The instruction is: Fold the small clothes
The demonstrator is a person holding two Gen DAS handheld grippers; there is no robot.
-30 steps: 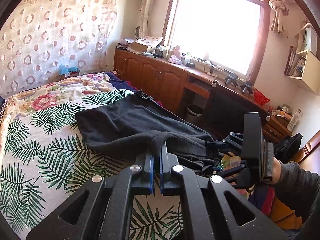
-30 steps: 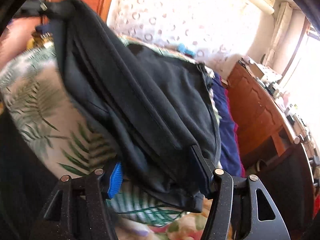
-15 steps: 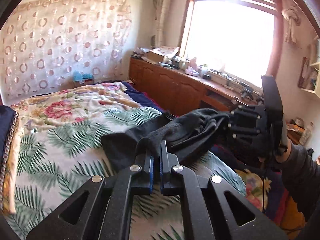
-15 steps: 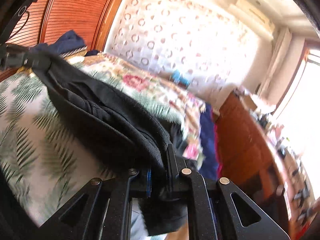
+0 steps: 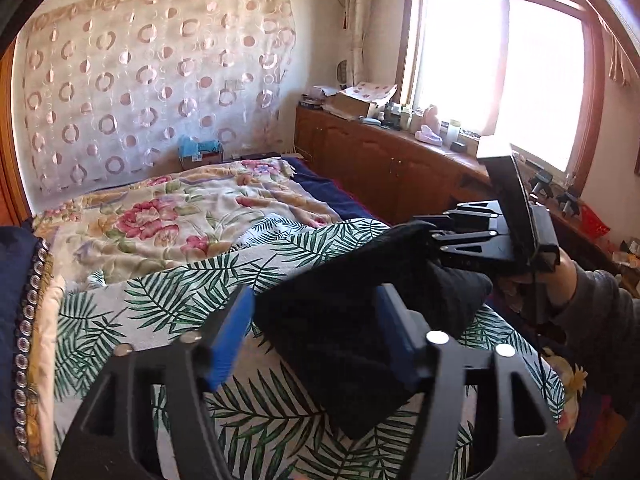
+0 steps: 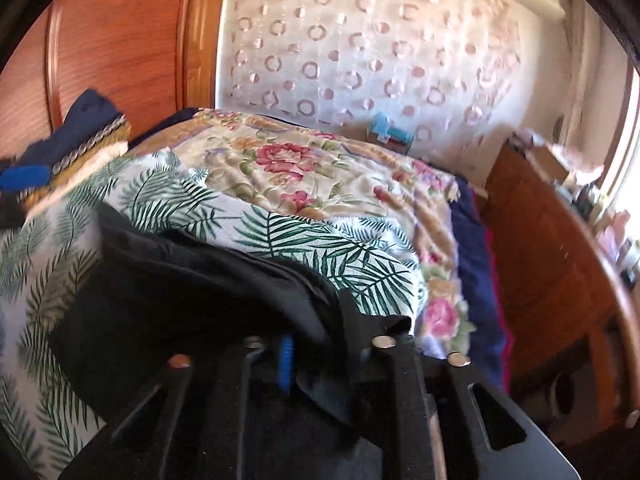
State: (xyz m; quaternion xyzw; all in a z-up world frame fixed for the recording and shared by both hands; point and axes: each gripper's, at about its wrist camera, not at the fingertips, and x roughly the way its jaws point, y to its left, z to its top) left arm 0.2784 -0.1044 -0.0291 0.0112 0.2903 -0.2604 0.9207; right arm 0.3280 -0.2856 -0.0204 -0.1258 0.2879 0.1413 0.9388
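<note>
Left tongs [image 5: 316, 332] opening around black garment [image 5: 344, 344], right tongs [image 6: 316, 356] opening

Left gripper [image 5: 316, 332] points downward, its blue-padded jaws opening, dark cloth [image 5: 360, 344] lying loose between them. Right gripper [image 6: 316, 348], held by a hand [image 5: 560, 276] in a grey sleeve, has jaws opening around cloth.
</note>
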